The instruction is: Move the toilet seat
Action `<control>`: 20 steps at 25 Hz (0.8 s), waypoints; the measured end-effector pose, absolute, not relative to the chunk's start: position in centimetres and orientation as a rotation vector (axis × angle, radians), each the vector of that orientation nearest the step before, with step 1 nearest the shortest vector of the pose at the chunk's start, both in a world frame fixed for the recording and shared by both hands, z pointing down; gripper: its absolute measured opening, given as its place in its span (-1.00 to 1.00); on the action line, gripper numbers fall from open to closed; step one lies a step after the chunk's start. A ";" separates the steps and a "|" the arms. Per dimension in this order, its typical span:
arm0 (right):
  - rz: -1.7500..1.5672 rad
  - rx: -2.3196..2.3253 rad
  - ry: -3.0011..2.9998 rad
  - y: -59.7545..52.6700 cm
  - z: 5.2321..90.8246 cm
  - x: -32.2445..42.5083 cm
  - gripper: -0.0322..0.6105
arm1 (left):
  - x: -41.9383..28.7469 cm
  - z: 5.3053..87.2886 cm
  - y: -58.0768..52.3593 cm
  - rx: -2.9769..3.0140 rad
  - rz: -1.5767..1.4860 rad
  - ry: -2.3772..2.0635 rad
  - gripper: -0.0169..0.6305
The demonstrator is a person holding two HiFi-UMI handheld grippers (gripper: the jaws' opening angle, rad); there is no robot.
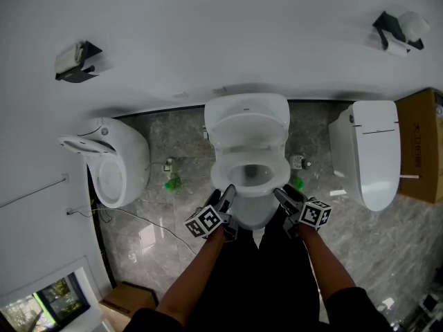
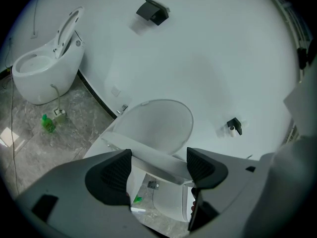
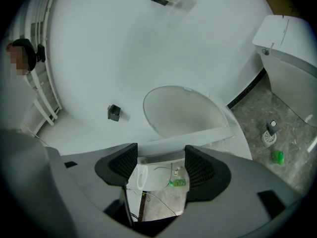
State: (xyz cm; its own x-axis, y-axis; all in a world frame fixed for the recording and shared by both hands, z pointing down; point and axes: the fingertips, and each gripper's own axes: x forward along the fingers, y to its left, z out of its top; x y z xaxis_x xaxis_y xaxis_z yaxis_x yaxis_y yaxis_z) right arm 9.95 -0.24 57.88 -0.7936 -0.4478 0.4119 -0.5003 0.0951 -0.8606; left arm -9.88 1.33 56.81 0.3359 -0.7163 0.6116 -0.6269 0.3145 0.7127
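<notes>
Head view: a person stands at the centre toilet [image 1: 248, 206] w/ a gripper in each hand, both at the bowl's front. Left gripper [image 1: 227, 198] sits at the front-left of the toilet seat [image 1: 275, 176], right gripper [image 1: 285, 198] at the front-right. The lid [image 1: 246, 120] is up against the white wall.

Left gripper view: left gripper [image 2: 158, 152] has its jaws spread, and the white edge of the toilet seat [image 2: 143, 152] runs across the gap at the tips. Can't tell if the pads touch it. The lid [image 2: 153, 123] stands behind.

Right gripper view: same picture. Right gripper [image 3: 161, 148] has its jaws apart, w/ the seat edge [image 3: 198, 135] crossing between them and the lid [image 3: 183, 110] beyond.

Either side, well apart: an egg-shaped toilet [image 1: 111, 161] w/ lid raised at left, and a closed toilet [image 1: 374, 151] at right beside a cardboard box [image 1: 422, 144]. A green bottle [image 1: 172, 183] stands on the grey marble floor [image 1: 159, 213] btwn the left and centre units. Two black paper holders [image 1: 76, 61] [image 1: 398, 30] hang on the wall.
</notes>
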 end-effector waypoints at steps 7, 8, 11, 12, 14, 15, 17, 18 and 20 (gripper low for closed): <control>1.829 0.985 -2.282 -0.3 57.8 10.1 -0.02 | -9.9 56.7 1.4 1.371 -0.091 -1.366 0.12; 1.829 0.987 -2.282 -0.3 57.8 10.0 -0.02 | -9.9 56.7 1.3 1.369 -0.090 -1.374 0.12; 1.832 0.992 -2.280 -0.4 57.8 9.9 -0.01 | -10.2 56.1 1.0 1.424 -0.013 -1.435 0.12; 1.832 0.993 -2.279 -0.3 57.8 9.9 -0.02 | -10.1 55.8 0.8 1.473 0.043 -1.458 0.12; 1.831 0.997 -2.279 -0.4 57.8 10.0 -0.01 | -9.9 55.5 0.3 1.554 0.125 -1.466 0.03; 1.831 0.999 -2.281 -0.4 57.8 10.0 -0.02 | -9.7 55.5 0.1 1.565 0.127 -1.450 0.01; 1.835 1.003 -2.283 -0.6 57.8 10.1 -0.01 | -9.7 55.7 -0.1 1.560 0.092 -1.411 0.02; 1.837 1.002 -2.284 -0.6 57.8 10.0 -0.01 | -9.7 55.6 -0.1 1.565 0.082 -1.397 0.02; 1.840 0.996 -2.283 -0.7 57.8 9.9 -0.02 | -9.6 55.3 0.1 1.595 0.077 -1.373 0.02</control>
State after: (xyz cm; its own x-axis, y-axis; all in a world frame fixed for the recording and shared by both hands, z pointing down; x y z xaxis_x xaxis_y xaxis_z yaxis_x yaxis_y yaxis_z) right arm 9.87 -0.66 57.79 -0.7922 -0.4472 0.4153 -0.5008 0.0874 -0.8612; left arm -9.60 0.06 55.33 0.3562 -0.7142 0.6025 -0.7768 0.1320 0.6157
